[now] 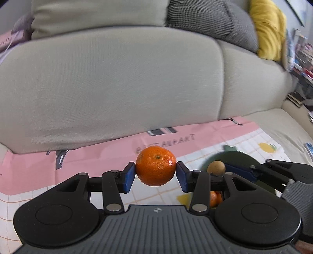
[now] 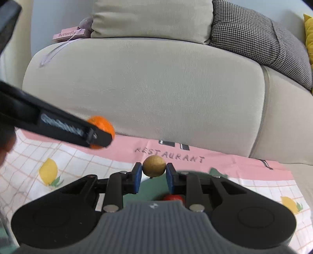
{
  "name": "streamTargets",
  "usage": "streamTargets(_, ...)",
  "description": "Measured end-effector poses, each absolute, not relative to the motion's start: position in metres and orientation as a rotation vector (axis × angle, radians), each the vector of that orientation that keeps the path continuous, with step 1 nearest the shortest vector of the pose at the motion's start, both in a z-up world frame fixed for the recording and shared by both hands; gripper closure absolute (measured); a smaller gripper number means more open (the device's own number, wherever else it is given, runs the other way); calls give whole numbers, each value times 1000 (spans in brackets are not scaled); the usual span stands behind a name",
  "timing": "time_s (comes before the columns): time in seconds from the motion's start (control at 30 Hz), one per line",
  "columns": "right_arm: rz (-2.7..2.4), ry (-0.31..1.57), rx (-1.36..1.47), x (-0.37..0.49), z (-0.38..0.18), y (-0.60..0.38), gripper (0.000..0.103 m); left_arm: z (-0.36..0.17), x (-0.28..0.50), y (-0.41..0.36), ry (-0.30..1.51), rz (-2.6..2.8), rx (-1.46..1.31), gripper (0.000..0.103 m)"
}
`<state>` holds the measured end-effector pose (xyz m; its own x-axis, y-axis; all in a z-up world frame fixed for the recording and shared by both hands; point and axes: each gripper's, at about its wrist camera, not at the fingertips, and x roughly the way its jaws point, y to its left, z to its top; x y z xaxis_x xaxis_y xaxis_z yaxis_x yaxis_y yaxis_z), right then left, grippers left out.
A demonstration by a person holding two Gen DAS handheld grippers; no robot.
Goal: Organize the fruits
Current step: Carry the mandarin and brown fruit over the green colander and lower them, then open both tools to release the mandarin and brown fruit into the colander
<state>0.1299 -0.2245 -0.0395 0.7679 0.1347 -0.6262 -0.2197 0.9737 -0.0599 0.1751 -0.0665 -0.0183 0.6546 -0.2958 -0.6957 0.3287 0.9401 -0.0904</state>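
My left gripper [image 1: 156, 174] is shut on an orange mandarin [image 1: 156, 165] and holds it above the cloth. In the right wrist view the same mandarin [image 2: 104, 123] shows at the left, partly hidden by the left gripper's finger. My right gripper [image 2: 153, 173] is shut on a small tan round fruit [image 2: 154, 166], held over a dark green plate [image 2: 152, 192]. That fruit [image 1: 216, 167] and plate [image 1: 237, 159] also show in the left wrist view. A red fruit [image 2: 172, 197] lies on the plate, mostly hidden. Another orange fruit [image 1: 215, 198] lies below the left gripper's right finger.
A pink and white checked cloth [image 1: 78, 162] with lemon prints and the word RESTAURANT covers the sofa seat. The beige sofa back [image 1: 117, 88] rises close behind. Grey [image 1: 213, 17] and yellow [image 1: 269, 29] cushions sit at the upper right. A pink box [image 2: 68, 35] rests on the sofa top.
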Motion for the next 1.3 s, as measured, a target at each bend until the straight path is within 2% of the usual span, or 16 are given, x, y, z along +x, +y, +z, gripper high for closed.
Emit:
streamTargets(0.33,133,728,-98,82,-39,-268,80,-16,137,-112,796,-469,99,52)
streamTargets(0.6,87,772,15,75,-46,-296,80,-31,129,-134,891,-524,92,52)
streamTargets(0.97,52,765,26,111,-69,-301,80,-50,167,-163,948,-511,128,52)
streamTargets(1.3,66,833,48,136,-89,-304,80,-66,194,-177,997,-526,137,52)
